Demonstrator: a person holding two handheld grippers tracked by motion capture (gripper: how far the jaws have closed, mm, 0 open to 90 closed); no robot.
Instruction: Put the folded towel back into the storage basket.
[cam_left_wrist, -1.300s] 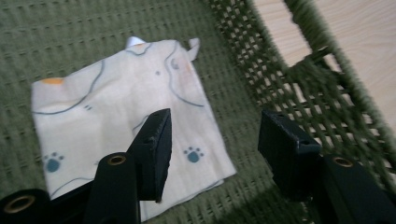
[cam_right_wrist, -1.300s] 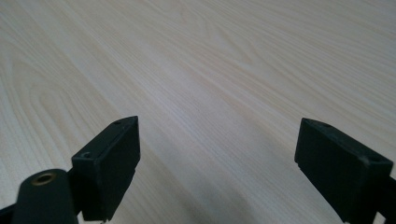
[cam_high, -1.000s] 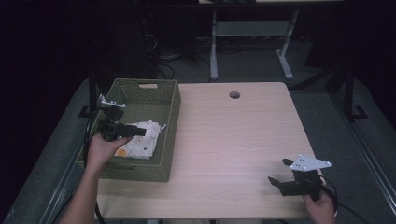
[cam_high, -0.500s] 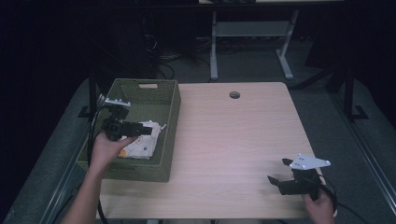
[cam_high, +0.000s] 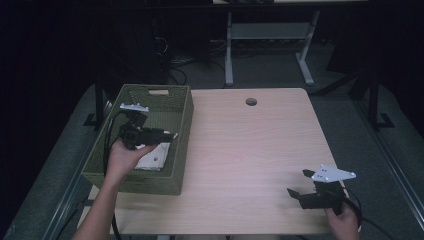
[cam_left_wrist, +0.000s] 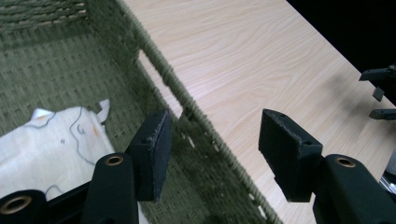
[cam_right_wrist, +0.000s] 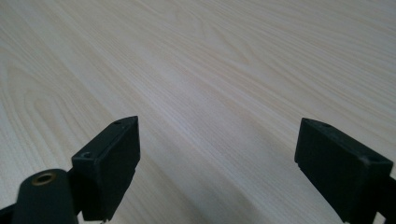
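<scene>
So the left gripper (cam_high: 167, 135) is hovering over the basket (cam_high: 182, 117), out at about 9 o'clock on the table (cam_high: 250, 150), and its jaws are standing spread with nothing pinched between them. From the left gripper view the gripper (cam_left_wrist: 212, 149) is sitting right over the basket's rim (cam_left_wrist: 187, 105), one jaw hanging above the inside and the other above the bare tabletop (cam_left_wrist: 243, 51). Lying flat on the basket's floor is the cloth (cam_left_wrist: 51, 144), white with some thin dark lines and a bit of orange on it, and it's sitting toward 8 o'clock from the jaws, apart from them. In the high view the cloth (cam_high: 152, 159) is peeking out just under the hand (cam_high: 125, 155). Over at roughly 5 o'clock, near the table's front corner, the right gripper (cam_high: 295, 192) is resting low, well apart from the basket. Its jaws are spread wide too, the gripper (cam_right_wrist: 215, 163) pointing across plain wood (cam_right_wrist: 196, 70) with nothing in between.
</scene>
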